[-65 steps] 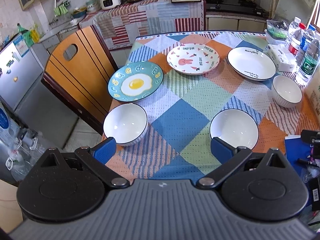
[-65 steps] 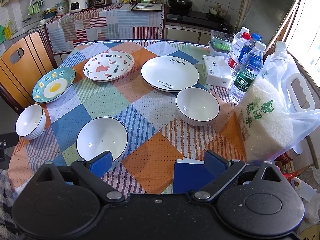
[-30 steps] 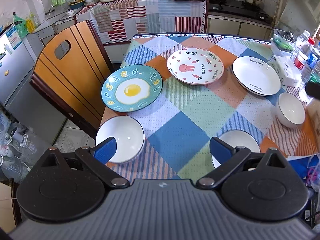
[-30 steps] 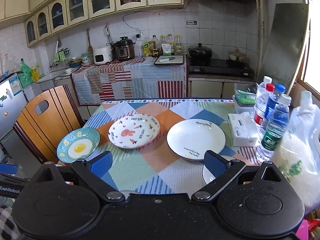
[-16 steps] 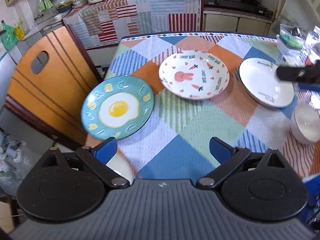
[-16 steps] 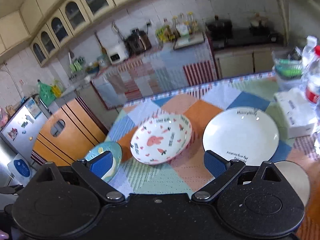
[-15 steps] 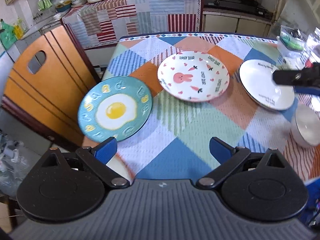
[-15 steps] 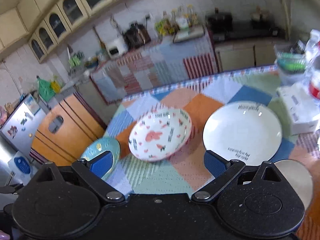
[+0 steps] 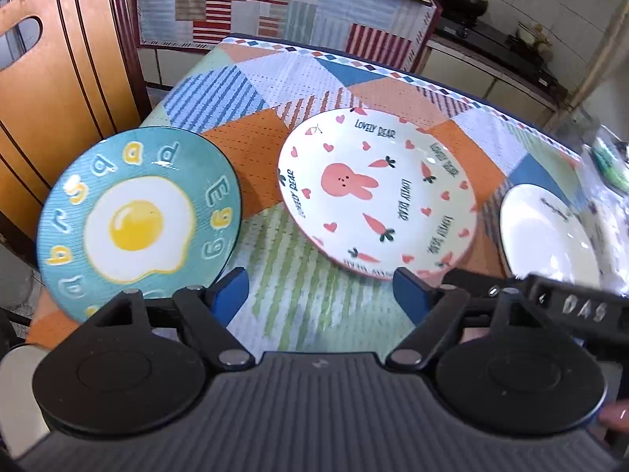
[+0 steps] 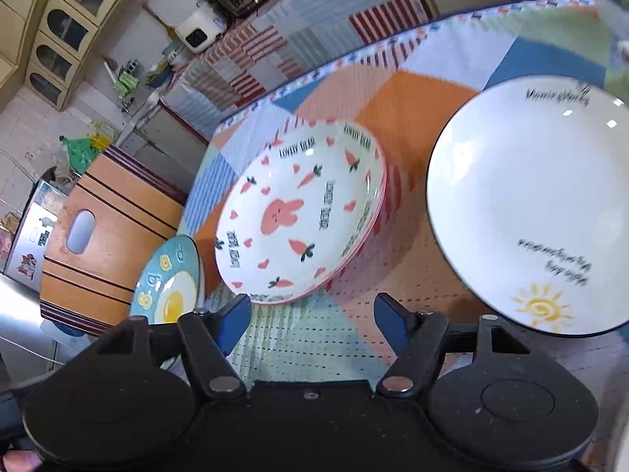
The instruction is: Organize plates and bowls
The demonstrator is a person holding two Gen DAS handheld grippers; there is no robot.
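Facing rabbit plate point(image 9: 377, 196), both grippers point(image 9: 320, 295) point(image 10: 312, 318) agape.

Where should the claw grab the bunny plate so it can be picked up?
Probably the near rim of the white round bunny-and-carrot plate, coming in low from the front. It lies flat on the patchwork tablecloth, and only its raised, upturned edge looks thin enough for the open right claw.
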